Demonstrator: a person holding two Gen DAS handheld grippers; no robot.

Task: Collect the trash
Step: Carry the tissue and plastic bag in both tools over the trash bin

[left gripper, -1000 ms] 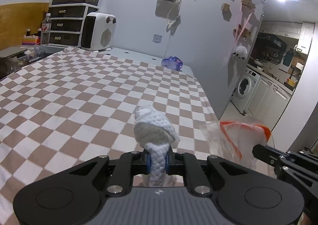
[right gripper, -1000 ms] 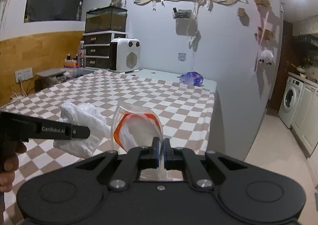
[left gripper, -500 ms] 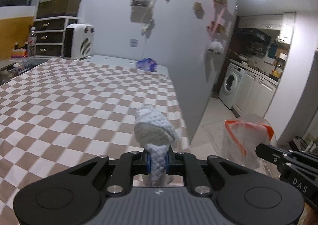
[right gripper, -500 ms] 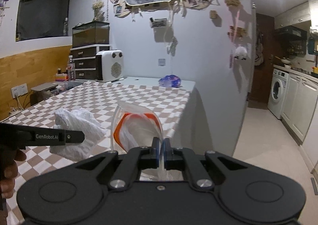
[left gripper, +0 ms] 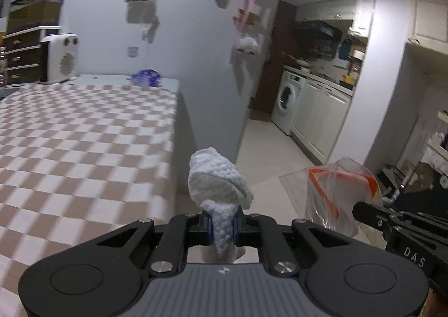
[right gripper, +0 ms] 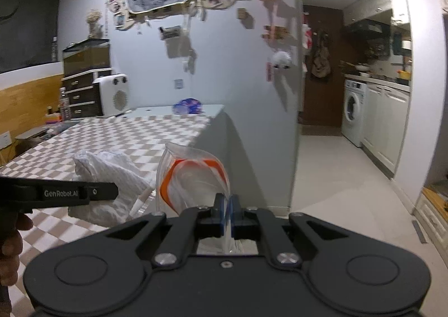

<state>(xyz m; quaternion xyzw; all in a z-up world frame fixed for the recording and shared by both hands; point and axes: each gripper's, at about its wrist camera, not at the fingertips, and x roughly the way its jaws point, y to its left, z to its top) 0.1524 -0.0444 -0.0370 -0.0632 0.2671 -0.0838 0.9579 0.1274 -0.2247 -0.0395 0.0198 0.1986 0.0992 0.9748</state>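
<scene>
Both views have swung right since a second ago: checkered tabletop [left gripper: 84, 143] now fills less of the left wrist picture, and the kitchen doorway with the washing machine [left gripper: 287, 99] has come well into frame. Left wrist view: my left gripper [left gripper: 222, 228] is clamped tight on a wad of white paper towel [left gripper: 219, 188], pinched at its narrow lower end, the bulk standing up above the fingers. Wad hangs past the tabletop's right edge, floor tiles behind it. To its right, a clear plastic bag with an orange rim [left gripper: 338, 191] held up by my right gripper, whose black body enters from the lower right; the grip point itself is not visible here. Purple wrapper [left gripper: 147, 77] sits at the far end of the tabletop, near a white heater [left gripper: 58, 57]. Right wrist view: my right gripper [right gripper: 226, 214] is closed flat on the thin plastic of the bag [right gripper: 193, 176], whose mouth gapes open above the fingers. Paper towel [right gripper: 109, 176] is just left of the bag, over the tabletop [right gripper: 134, 134], with my left gripper's finger [right gripper: 75, 193] crossing in front of it. Bare hand [right gripper: 11, 247] at the left edge.
</scene>
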